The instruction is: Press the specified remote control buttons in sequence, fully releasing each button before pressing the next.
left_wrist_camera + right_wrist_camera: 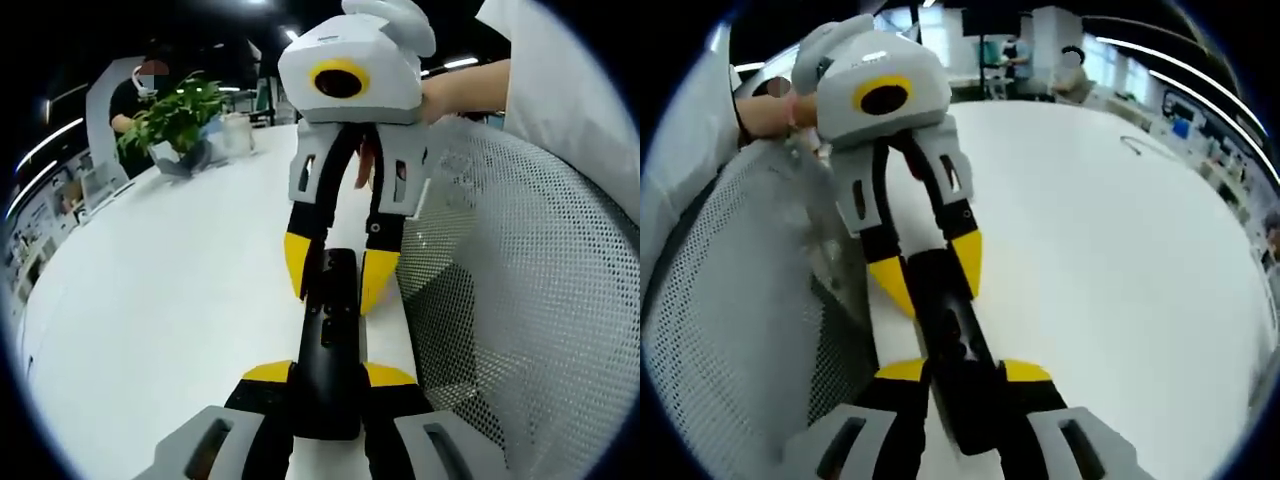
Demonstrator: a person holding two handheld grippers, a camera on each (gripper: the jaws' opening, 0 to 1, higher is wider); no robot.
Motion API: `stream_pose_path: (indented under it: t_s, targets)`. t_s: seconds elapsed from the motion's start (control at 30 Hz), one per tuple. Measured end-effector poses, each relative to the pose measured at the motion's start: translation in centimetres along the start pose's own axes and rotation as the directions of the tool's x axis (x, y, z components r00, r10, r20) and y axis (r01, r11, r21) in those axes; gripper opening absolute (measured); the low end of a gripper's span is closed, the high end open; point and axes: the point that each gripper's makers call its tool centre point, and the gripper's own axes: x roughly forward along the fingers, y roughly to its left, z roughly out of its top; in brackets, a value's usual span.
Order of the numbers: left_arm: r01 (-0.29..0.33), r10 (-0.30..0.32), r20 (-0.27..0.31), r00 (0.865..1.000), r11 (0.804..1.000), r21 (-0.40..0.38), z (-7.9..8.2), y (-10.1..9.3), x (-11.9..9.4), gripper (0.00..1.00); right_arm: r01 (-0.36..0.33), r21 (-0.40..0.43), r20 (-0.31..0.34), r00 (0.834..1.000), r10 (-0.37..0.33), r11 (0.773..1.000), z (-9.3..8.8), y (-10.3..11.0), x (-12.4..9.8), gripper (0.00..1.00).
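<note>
We see a black remote held over a white table, gripped at both ends. In the left gripper view its long axis runs from 6 o'clock toward 12 o'clock, straight away from the camera. The near end sits between the yellow tips of the left gripper, whose jaws are closed on it. The far end lies between the yellow tips of the right gripper, which comes in from 12 o'clock and points back toward us. The buttoned face of the remote is turned up; we make out a few dark buttons along it but cannot read them.

In the right gripper view the remote again runs from 6 toward 12 o'clock, leaning slightly to 11. The right gripper has its jaws closed on the near end, and the left gripper pinches the far end from 11 o'clock.

A grey mesh chair back stands just beside the table edge, at 3 o'clock in the left gripper view and at 9 o'clock in the right gripper view. A potted plant sits on the table at 10 o'clock in the left gripper view, well apart from the remote.
</note>
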Motion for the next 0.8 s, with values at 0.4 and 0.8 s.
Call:
stream_pose_path:
  t_s: [0.4, 0.8]
  targets:
    - [-0.007, 0.007, 0.0, 1.0, 1.0, -0.007, -0.12, 0.03, 0.02, 0.24, -0.046, -0.1, 0.04, 0.998, 0.05, 0.994, 0.4, 0.31, 0.46, 0.24]
    - [-0.001, 0.001, 0.005, 1.0, 1.0, -0.015, -0.19, -0.04, -0.03, 0.25, 0.021, -0.116, 0.027, 0.999, -0.018, 0.993, 0.28, 0.63, 0.65, 0.22]
